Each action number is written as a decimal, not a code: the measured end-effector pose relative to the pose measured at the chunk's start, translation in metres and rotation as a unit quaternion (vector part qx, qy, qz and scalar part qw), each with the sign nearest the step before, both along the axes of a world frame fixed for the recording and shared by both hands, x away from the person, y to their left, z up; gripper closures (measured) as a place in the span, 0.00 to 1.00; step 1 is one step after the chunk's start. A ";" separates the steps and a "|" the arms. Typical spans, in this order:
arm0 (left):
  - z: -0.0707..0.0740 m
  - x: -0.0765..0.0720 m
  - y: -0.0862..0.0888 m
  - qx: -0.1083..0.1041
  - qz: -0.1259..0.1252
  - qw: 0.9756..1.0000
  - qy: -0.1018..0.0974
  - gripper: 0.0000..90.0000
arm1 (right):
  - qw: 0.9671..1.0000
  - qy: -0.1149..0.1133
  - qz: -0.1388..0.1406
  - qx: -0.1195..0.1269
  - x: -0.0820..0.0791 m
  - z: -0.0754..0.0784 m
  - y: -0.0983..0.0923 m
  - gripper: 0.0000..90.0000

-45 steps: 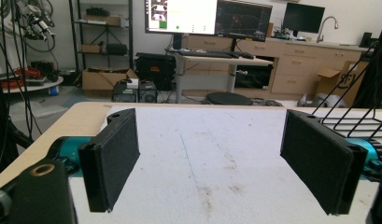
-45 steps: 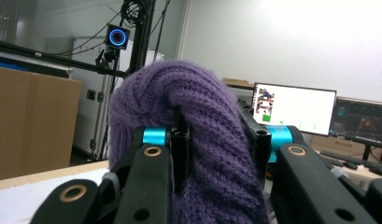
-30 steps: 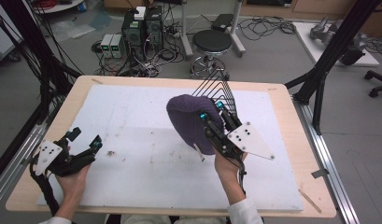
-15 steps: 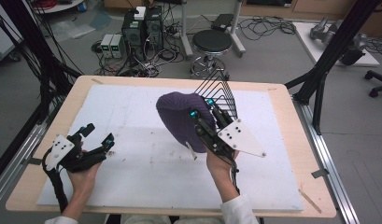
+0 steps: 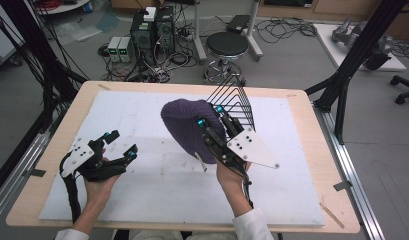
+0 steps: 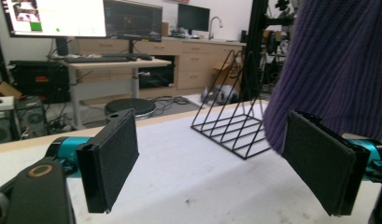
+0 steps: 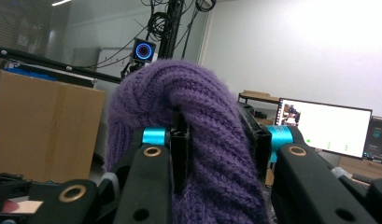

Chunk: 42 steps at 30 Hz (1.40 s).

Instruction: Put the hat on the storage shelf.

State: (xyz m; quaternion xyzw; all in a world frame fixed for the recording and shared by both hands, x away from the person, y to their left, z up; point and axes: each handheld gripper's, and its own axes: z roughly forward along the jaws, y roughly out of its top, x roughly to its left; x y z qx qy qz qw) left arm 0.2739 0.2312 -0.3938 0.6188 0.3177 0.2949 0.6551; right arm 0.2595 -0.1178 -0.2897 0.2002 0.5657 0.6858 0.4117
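Observation:
A purple knitted hat (image 5: pixel 184 125) hangs above the middle of the white mat, with my right gripper (image 5: pixel 209 116) shut on its edge. In the right gripper view the knit (image 7: pixel 202 140) bulges up between the two jaws. My left gripper (image 5: pixel 121 145) is open at the left of the mat, its jaws wide apart and holding nothing. In the left gripper view the hat (image 6: pixel 338 65) hangs at the upper right, behind one pad (image 6: pixel 319 163). A black wire rack (image 5: pixel 234 100) stands on the mat just behind the hat, and it shows as a black wire rack (image 6: pixel 230 116) ahead in the left gripper view.
The white mat (image 5: pixel 142 200) covers most of the wooden table (image 5: pixel 37 185). Black frame posts (image 5: pixel 352 60) rise at the table's right and left sides. A stool (image 5: pixel 227 45) and computer gear (image 5: pixel 152 30) stand on the floor beyond the far edge.
My right gripper has carried the hat to the left and a little lower. My left gripper has moved right, toward the middle of the mat, still open.

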 end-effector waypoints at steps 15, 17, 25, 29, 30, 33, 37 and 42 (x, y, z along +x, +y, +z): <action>0.007 0.016 -0.059 0.017 -0.060 0.998 -0.006 0.23 | 1.000 -0.005 0.017 0.008 -0.003 0.004 0.014 0.78; 0.007 0.017 -0.065 0.018 -0.072 0.997 -0.004 0.23 | 1.000 -0.006 0.019 0.006 -0.003 0.004 0.015 0.78; 0.005 0.020 -0.080 0.005 -0.106 0.994 0.013 0.35 | 0.999 -0.007 0.039 0.004 -0.007 0.003 0.020 0.77; 0.005 0.019 -0.082 0.003 -0.117 0.993 0.012 0.55 | 0.999 -0.009 0.044 -0.001 -0.008 0.003 0.022 0.77; 0.005 0.019 -0.082 0.003 -0.118 0.993 0.011 0.59 | 0.999 -0.008 0.044 -0.001 -0.008 0.003 0.022 0.77; 0.006 0.018 -0.081 0.007 -0.118 0.993 0.009 0.75 | 0.999 -0.012 0.038 -0.008 -0.008 0.004 0.020 0.77; 0.006 0.020 -0.078 0.006 -0.114 0.993 0.013 0.88 | 0.999 -0.008 0.030 -0.015 -0.004 0.004 0.015 0.77; 0.006 0.022 -0.076 0.002 -0.109 0.994 0.011 0.90 | 1.000 -0.008 0.020 -0.018 -0.001 0.004 0.009 0.77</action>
